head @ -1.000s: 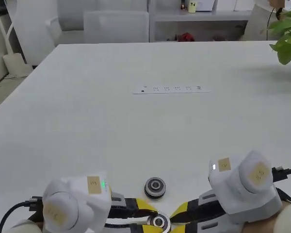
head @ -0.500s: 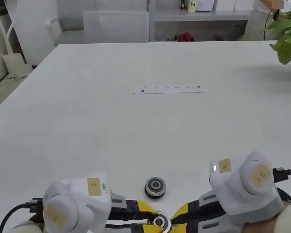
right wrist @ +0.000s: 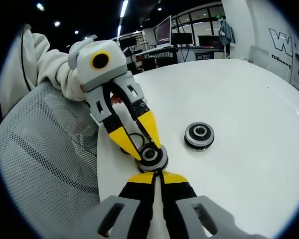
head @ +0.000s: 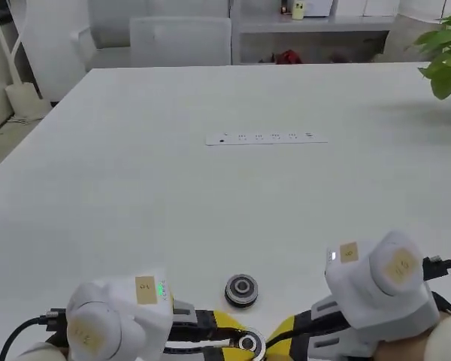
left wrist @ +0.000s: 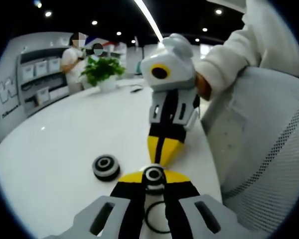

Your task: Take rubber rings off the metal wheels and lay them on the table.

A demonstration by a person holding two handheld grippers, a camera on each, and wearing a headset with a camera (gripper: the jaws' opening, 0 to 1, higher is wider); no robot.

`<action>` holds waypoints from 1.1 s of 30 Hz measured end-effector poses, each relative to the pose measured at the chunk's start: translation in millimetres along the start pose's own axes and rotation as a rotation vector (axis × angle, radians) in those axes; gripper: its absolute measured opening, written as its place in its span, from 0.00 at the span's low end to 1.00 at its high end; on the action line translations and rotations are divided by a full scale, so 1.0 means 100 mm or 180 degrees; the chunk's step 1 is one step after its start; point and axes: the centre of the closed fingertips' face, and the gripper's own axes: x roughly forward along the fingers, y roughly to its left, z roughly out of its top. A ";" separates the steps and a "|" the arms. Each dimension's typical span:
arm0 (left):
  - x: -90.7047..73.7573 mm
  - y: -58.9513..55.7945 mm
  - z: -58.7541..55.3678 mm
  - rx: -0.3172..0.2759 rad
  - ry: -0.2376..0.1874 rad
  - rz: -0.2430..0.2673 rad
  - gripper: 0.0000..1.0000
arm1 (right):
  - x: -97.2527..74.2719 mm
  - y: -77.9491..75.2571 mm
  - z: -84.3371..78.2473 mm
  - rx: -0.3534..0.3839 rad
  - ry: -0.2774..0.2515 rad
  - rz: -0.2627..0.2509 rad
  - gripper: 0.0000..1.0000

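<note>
Almost nothing is shifted since before: at the table's near edge a metal wheel is pinched by the left gripper, the right gripper, pressed together, set against it; one rubber ring is seen loose, the second wheel untouched

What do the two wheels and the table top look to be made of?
The clamped wheel seems to be metal: its hub glints bright, and the dark band around its rim looks like matte rubber. The loose wheel looks the same, with a silvery centre and a black matte outer ring. The table top is smooth and white with a faint sheen, probably laminate, though the look leaves that open.
</note>
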 end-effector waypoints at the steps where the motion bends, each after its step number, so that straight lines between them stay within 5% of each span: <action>1: 0.00 0.00 0.00 -0.0003 -0.0002 0.0001 0.14 | 0.00 0.00 0.00 0.0019 0.0006 0.0002 0.02; 18: 0.01 0.00 0.00 0.0020 -0.0008 0.0016 0.14 | -0.06 -0.04 0.01 0.0586 -0.0015 0.0028 0.00; 33: 0.01 0.01 -0.01 0.0042 -0.0005 0.0040 0.14 | -0.13 -0.07 0.11 0.1085 -0.0248 0.0115 0.00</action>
